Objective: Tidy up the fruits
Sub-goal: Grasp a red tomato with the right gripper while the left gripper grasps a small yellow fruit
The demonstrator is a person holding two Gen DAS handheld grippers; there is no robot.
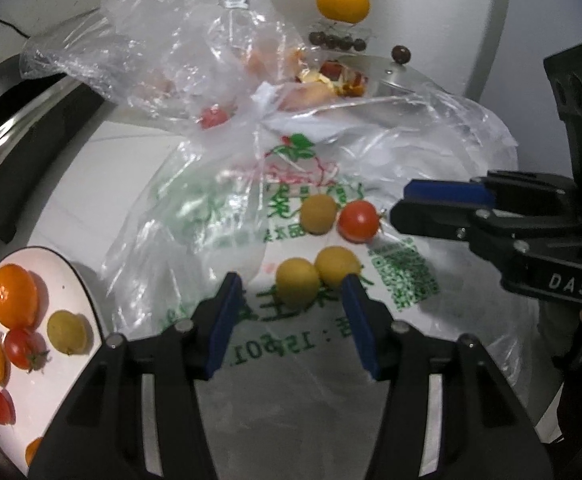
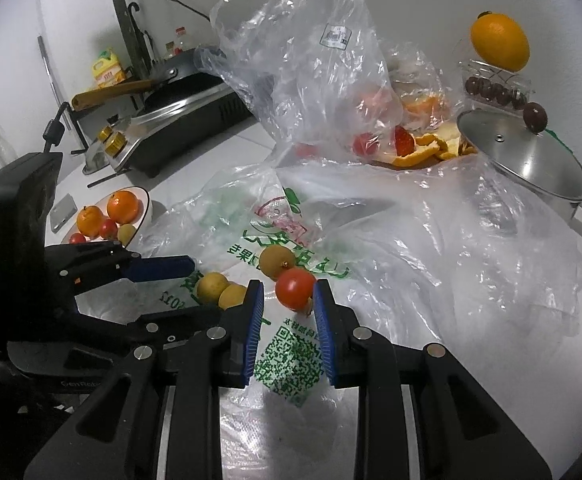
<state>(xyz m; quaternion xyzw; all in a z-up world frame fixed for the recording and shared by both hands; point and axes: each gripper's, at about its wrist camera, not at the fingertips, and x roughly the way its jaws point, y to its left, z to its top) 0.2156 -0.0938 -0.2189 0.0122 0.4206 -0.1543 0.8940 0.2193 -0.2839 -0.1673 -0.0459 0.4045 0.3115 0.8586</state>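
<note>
A printed bag (image 1: 291,344) lies flat on the bench (image 1: 91,184), and four small fruits sit on it: a pair (image 1: 297,282) touching side by side nearest the left gripper (image 1: 291,300), and behind them a third fruit (image 1: 318,214) touching a tomato (image 1: 358,221) on its right. In the right wrist view the tomato (image 2: 295,289) lies just beyond the right gripper (image 2: 287,292), between its fingers (image 2: 253,320). A plate (image 1: 79,280) holding more fruit stands left of the bag. Behind the bag a crumpled clear bag (image 2: 299,60) stands up, with a stove (image 2: 187,120) to its left, and peels (image 2: 427,152) and a lidded pan (image 2: 531,160) to its right. An orange (image 2: 499,42) rests on a box (image 2: 495,88) behind the pan.
</note>
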